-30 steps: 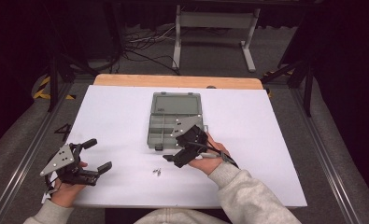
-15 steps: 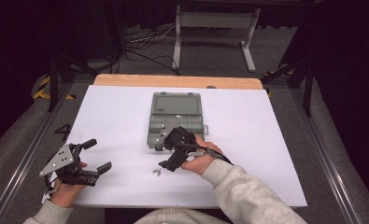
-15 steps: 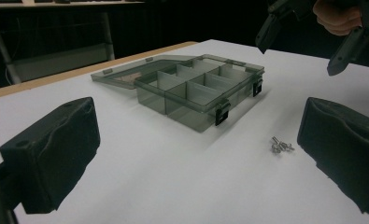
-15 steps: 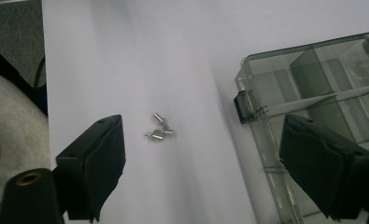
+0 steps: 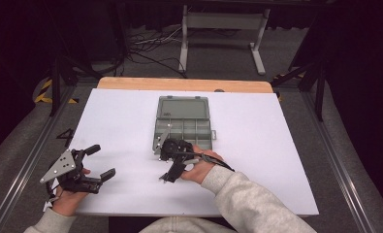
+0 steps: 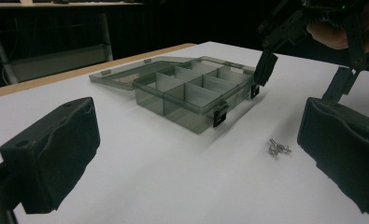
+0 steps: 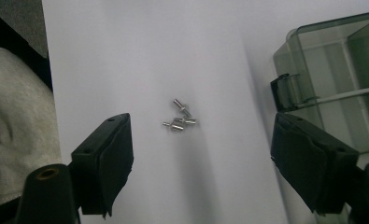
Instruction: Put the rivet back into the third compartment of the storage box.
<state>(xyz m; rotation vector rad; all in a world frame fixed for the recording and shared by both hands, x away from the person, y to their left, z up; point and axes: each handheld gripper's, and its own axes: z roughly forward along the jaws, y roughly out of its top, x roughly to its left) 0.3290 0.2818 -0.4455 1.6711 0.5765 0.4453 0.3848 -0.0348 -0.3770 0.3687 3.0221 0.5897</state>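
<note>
- Right gripper (image 5: 166,166) is held low over the white table (image 5: 257,160), just in front of the near left corner of the compartment box (image 5: 183,129). It points down at the sheet.
- Its jaws have just been closing but stand apart; nothing is pressed between the pads.
- In the right gripper view a small cluster of metal screws (image 7: 180,118) lies on the white sheet between and beyond the two black jaws, touching neither. In the left gripper view the same screws (image 6: 278,147) lie just in front of the box.
- The box is grey, see-through, divided into compartments, its lid (image 5: 183,106) folded open flat behind it. A latch (image 7: 287,90) hangs at the near corner.
- Left gripper (image 5: 96,161) rests at the table's near left, well apart from the box, jaws wide apart and empty.
- A grey sleeve (image 5: 247,199) covers the right forearm.
</note>
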